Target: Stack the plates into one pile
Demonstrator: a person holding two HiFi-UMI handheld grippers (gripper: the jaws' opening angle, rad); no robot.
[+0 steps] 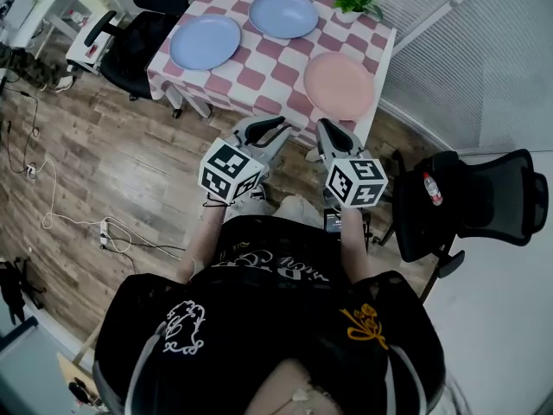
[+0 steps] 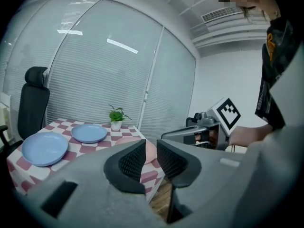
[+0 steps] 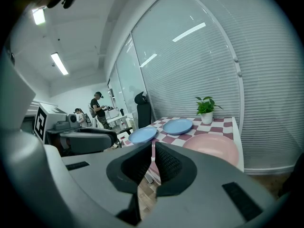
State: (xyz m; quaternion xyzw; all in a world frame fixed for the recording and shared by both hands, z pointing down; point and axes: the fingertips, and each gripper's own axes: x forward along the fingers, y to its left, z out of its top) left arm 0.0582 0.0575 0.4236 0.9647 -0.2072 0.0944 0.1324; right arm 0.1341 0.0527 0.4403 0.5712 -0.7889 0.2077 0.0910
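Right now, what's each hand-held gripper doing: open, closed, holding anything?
Left hand-held gripper: closed, holding nothing.
Right hand-held gripper: closed, holding nothing.

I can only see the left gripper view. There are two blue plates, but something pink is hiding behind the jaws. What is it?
Observer: A pink plate, lying alone at the near right corner of the table.
Operator: Is the other gripper holding anything?
Observer: No. The right hand-held gripper is shut with nothing between its jaws.
Operator: Is anybody else in the room?
Observer: Yes, a person stands far across the room.
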